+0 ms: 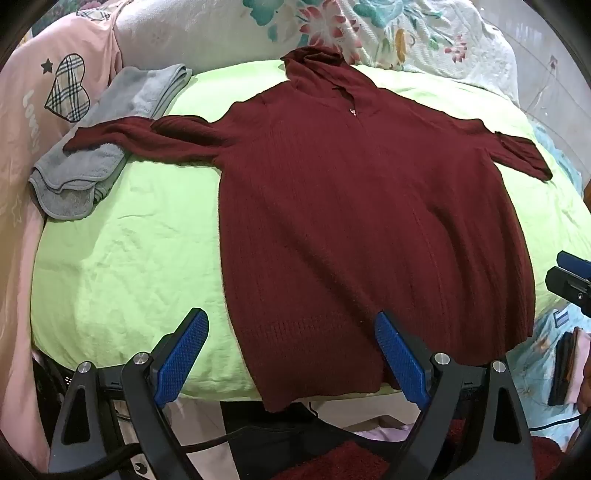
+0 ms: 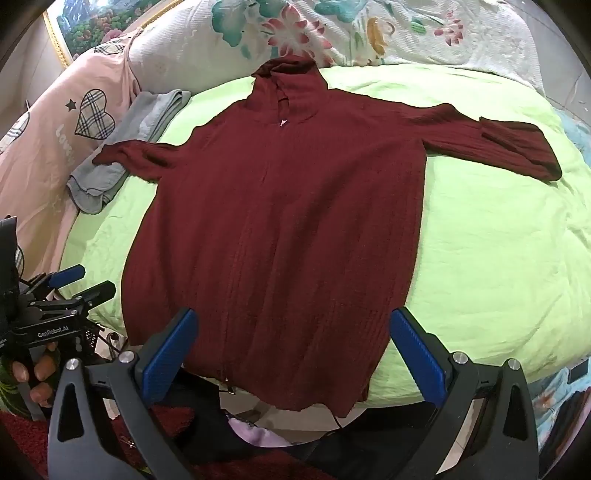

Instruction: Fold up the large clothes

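On the bed, over a lime-green sheet (image 1: 122,236), a dark red hooded knit cardigan (image 1: 362,206) is laid out flat with its front up, the hood toward the floral quilt (image 1: 388,33) at the far side and the hem hanging slightly over the near edge. Both sleeves are spread outward; the left sleeve (image 1: 122,138) is draped across a folded grey towel (image 1: 92,162), and the right sleeve (image 2: 517,147) ends with its cuff turned back near the sheet's far right. The left hand-held gripper (image 1: 291,354) is held above the hem with its blue pads spread to their widest and nothing between them; the right hand-held gripper (image 2: 295,354) is likewise fully spread and empty over the hem, on the right of the zip line. No fold appears to have been started. Several risks can be judged from here. If the left sleeve is pinched where it overlies the towel, the towel could be caught and dragged along. The loose knit could stretch or sag if lifted by a thin pinch, so a crooked fold could result. The overhanging hem could slide further off the edge if the body is pulled toward the near side.
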{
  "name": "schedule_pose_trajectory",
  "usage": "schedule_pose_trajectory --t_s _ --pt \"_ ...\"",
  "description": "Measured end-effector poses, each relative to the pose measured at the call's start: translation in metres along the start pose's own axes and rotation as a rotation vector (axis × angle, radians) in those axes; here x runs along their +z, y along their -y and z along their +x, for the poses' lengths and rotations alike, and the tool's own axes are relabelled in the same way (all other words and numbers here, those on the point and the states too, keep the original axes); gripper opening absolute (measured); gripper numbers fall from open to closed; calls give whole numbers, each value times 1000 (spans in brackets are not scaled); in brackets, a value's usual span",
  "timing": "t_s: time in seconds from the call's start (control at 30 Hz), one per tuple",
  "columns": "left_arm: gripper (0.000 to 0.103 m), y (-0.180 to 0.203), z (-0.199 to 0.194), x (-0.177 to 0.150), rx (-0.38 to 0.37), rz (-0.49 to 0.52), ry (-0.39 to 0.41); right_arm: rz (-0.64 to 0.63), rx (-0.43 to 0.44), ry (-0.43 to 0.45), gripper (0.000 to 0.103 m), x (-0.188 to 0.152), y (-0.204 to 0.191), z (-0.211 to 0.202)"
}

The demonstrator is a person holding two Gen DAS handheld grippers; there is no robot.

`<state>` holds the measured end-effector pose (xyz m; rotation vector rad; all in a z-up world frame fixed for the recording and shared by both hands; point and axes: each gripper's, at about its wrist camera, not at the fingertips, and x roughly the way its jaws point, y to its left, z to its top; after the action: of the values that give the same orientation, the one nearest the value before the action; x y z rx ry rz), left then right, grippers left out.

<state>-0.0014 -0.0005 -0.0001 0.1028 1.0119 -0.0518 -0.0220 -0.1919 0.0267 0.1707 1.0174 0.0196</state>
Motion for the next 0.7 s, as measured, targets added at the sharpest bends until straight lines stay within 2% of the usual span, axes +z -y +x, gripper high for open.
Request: schedule_pose_trajectory --t_s 0.2,0.4,0.57,0.6,0.63,0.7 --pt "92 -3 -1 3 -9 -5 13 -3 -2 8 103 1 -4 0" --pt "92 1 -15 3 -40 -9 79 -26 50 73 103 4 -6 -7" --pt "92 0 -21 4 -74 -19 112 -36 51 69 103 4 -10 -8" --pt "92 0 -20 4 -66 -9 89 -43 28 29 103 5 -10 -4" --pt "92 0 -20 4 -71 -9 92 -24 63 60 103 5 -9 -6" --pt "92 2 -20 3 -76 -7 108 -19 62 38 103 4 -10 -5"
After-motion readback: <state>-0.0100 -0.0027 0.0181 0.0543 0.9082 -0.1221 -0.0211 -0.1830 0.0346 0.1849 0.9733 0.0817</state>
